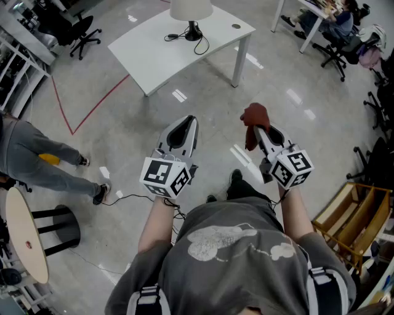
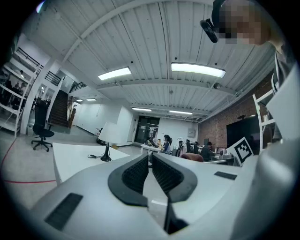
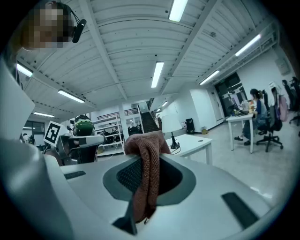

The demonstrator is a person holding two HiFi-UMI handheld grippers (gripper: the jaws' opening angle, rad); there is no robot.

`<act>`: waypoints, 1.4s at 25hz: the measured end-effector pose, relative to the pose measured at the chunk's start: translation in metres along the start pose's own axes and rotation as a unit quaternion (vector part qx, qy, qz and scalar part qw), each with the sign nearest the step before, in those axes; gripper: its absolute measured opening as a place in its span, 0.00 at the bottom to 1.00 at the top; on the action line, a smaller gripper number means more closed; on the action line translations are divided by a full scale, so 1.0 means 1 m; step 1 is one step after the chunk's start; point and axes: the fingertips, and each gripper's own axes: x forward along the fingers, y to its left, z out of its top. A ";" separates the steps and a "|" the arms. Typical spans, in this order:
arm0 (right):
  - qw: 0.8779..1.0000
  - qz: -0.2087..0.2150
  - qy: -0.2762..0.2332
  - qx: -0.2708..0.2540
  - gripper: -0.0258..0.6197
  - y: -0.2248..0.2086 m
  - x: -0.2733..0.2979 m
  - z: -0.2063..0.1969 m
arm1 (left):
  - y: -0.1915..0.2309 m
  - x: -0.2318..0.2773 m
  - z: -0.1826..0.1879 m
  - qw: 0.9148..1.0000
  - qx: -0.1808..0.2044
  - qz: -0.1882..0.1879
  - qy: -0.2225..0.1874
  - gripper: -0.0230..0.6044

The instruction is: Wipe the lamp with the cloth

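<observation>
cloth gripped, lamp waiting on the white table

the table lamp [image 1: 191, 13] stands near the far edge of the white table [image 1: 154, 52], its black cord [image 1: 178, 38] looped beside the base. both grippers are well short of that table, over bare floor. the right gripper [image 1: 257, 130] has its jaws clamped on a reddish-brown knit cloth [image 1: 254, 120], which droops limp from between them. the left gripper [image 1: 191, 120] is closed on nothing. the cloth looks soft and light, so keep it pinched mid-fold. the lamp probably tips easily and its shade dents, so steady it at the stem or base and wipe lightly.
</observation>
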 end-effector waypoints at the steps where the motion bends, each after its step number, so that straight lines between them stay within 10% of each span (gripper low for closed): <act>1: 1.000 0.001 0.000 0.000 0.13 -0.007 0.007 0.001 | 0.003 0.009 0.001 1.000 0.003 0.001 -0.002 0.05; 21: 0.996 0.090 -0.005 -0.029 0.13 -0.187 0.187 0.094 | 0.071 0.239 0.009 0.995 0.044 0.087 -0.006 0.05; 35: 0.990 0.136 0.011 -0.034 0.13 -0.213 0.243 0.106 | 0.094 0.290 0.002 0.992 0.040 0.121 -0.002 0.17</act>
